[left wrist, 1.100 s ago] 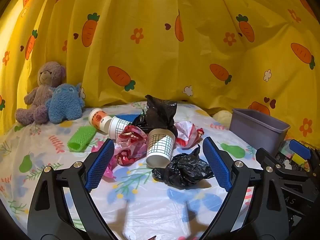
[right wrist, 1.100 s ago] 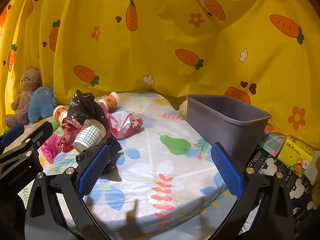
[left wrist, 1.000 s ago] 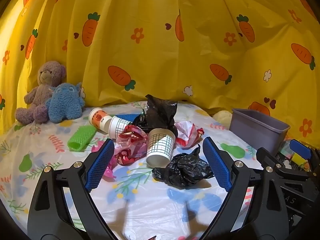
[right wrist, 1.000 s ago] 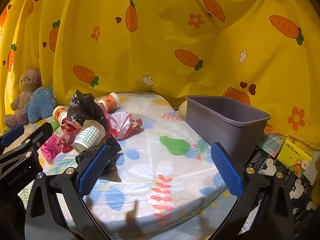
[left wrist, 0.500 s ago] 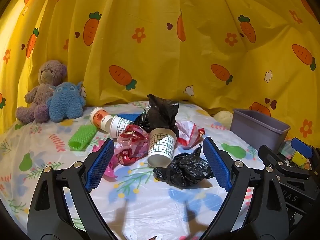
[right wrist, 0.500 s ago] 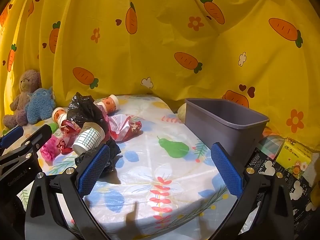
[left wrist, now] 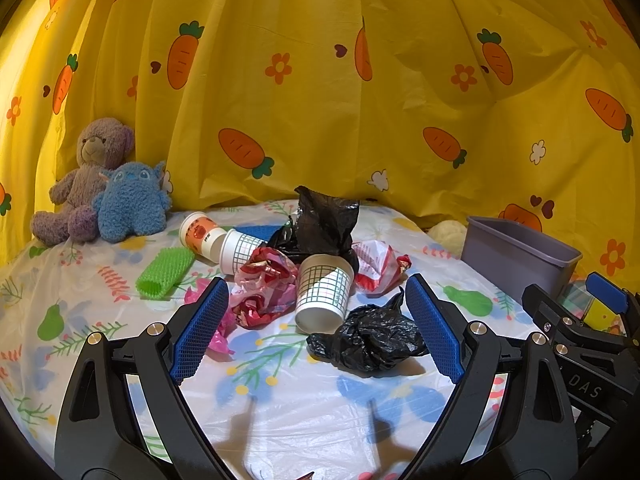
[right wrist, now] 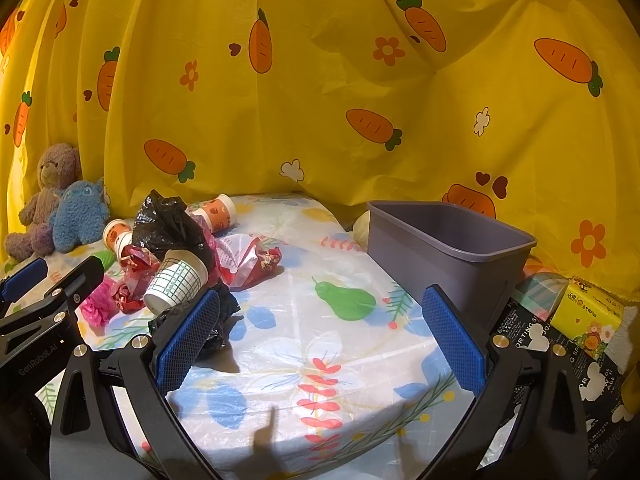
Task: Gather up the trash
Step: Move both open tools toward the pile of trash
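On the worktop [left wrist: 100,320] with its white plastic cover of printed fruit and flowers, a heap of trash lies in the middle. The nearest piece is a crumpled black plastic bag [left wrist: 368,340]. It sits straight ahead of the left claw [left wrist: 316,332], a little to the right of its middle, between the 2 blue pads as the left camera sees it. Just behind it a white paper cup with a green grid [left wrist: 325,294] lies tipped, its open mouth facing the claw. Red and white crumpled wrappers [left wrist: 266,284] and a bigger black bag [left wrist: 324,224] sit further back.

The left claw is spread wide and holds nothing. The right claw [right wrist: 320,336] is also spread wide and holds nothing. It points at bare cover, with the trash off to its left. The grey plastic bin [right wrist: 448,252] stands ahead on its right.

The left claw looks nearer to the trash, so it probably picks first. It is low and level, aimed at the heap.
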### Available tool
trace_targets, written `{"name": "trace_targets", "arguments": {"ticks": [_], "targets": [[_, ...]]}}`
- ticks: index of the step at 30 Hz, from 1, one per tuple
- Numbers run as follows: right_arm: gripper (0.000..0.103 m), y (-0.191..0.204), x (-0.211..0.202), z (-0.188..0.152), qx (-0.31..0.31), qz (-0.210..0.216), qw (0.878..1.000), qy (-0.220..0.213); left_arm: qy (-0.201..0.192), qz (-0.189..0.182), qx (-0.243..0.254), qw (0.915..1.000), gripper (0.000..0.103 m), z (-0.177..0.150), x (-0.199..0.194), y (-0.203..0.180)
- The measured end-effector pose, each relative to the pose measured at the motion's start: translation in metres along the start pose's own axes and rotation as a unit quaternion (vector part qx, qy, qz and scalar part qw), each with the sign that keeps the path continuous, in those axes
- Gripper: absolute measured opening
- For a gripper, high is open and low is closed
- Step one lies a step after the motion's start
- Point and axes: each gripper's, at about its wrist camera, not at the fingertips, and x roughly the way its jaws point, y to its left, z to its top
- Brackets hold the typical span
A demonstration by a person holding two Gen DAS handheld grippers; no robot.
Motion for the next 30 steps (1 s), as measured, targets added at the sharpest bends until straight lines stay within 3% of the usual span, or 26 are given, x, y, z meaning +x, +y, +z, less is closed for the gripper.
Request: {"name": "trace_targets", "arguments": {"ticks": [30], "targets": [[0.098,-0.0033,0.0021,-0.0017,0.009,-0.004,1.0,-0.009,0.01,0.001,-0.002,1.0,0.089,-0.0051,0.0088,-0.0042]]}}
